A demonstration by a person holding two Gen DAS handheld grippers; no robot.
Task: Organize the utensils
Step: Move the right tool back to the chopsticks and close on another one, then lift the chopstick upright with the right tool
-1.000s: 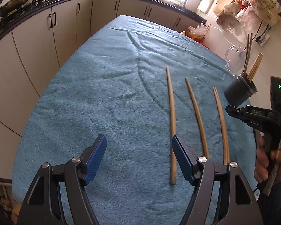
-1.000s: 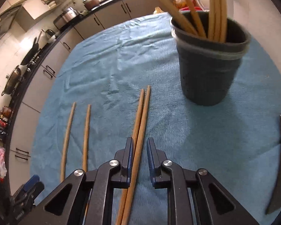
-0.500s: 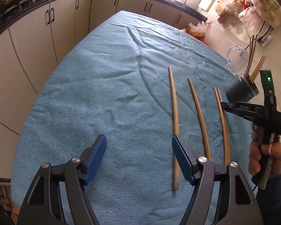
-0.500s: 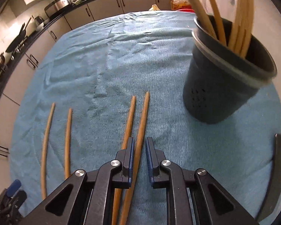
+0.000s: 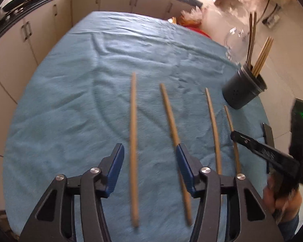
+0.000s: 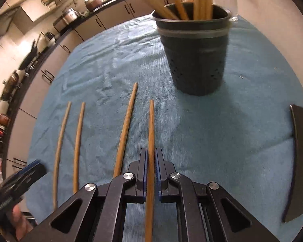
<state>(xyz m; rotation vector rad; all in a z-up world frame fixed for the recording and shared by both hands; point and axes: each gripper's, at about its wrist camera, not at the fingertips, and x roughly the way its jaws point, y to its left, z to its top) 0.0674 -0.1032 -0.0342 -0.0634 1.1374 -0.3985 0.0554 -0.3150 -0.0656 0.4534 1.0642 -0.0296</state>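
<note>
Since the earlier frame the left gripper has shifted right, its spread fingers straddling the leftmost chopstick on the blue towel. From the right wrist, the right gripper is clamped on one chopstick; three lie leftward, the dark utensil holder stands beyond.

The left hand-held gripper hangs wide open over the blue-clothed surface, straddling one chopstick. Three more chopsticks lie to its right, the rightmost pinched by the right hand-held gripper. A dark utensil holder stands far right
</note>
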